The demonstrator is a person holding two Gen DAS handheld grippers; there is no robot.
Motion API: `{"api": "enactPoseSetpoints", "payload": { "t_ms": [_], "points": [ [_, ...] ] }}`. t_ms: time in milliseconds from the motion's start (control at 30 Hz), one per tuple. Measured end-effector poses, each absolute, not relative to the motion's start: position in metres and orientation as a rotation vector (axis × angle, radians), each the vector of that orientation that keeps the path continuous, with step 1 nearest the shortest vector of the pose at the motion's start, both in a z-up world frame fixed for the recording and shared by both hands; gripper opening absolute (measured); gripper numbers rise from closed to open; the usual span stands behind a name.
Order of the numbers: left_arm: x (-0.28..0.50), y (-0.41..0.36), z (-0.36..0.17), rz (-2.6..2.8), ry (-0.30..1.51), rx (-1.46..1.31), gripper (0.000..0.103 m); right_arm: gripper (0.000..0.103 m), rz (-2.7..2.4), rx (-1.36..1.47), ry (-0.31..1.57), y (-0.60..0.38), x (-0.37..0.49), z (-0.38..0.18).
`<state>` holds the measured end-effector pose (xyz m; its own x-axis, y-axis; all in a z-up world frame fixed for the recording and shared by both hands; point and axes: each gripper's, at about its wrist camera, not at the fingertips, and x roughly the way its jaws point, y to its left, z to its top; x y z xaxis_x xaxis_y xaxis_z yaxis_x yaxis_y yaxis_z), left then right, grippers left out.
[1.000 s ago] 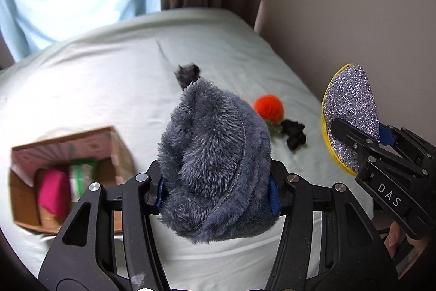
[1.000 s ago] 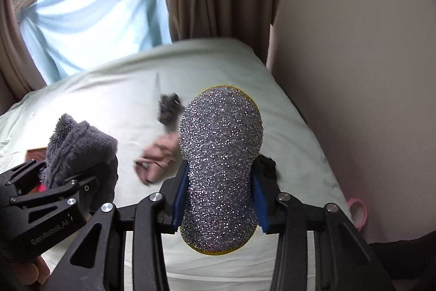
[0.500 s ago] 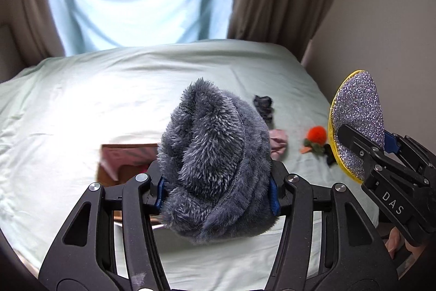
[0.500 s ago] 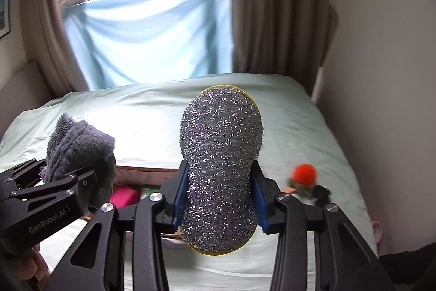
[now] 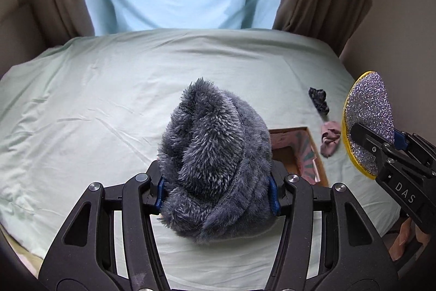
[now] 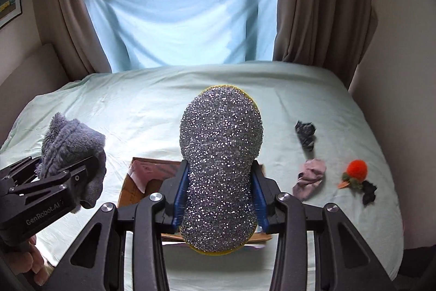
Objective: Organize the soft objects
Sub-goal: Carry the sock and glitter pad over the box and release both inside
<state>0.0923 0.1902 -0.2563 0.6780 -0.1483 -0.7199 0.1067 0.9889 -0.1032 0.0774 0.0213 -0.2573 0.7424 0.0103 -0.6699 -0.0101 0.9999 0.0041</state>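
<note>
Left wrist view showed the left gripper point(image 5: 216, 191) clamped on a grey fuzzy cloth point(image 5: 215, 171) at centre frame, the box point(image 5: 299, 154) half hidden behind it at right of centre. Right wrist view showed the right gripper point(image 6: 218, 199) pinching a glitter sponge point(image 6: 220, 168) at centre, above the box point(image 6: 141, 182).

Both were apparently being carried to the box; next each would need lowering over the opening, then release.

Only the right view caught the orange pompom point(image 6: 357, 169) at right.
</note>
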Motion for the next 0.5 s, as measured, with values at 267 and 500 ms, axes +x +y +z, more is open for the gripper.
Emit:
{"api": "enactPoseSetpoints", "payload": {
  "t_ms": [267,500],
  "points": [
    [0.127,0.216,-0.314,-0.136,0.947,-0.051,0.051,0.038,-0.011,0.044,0.931,0.034,0.125,-0.311],
    [0.155,0.212,-0.360,-0.136,1.043,-0.039,0.051,0.038,-0.023,0.085,1.096,0.028,0.158,-0.362]
  ]
}}
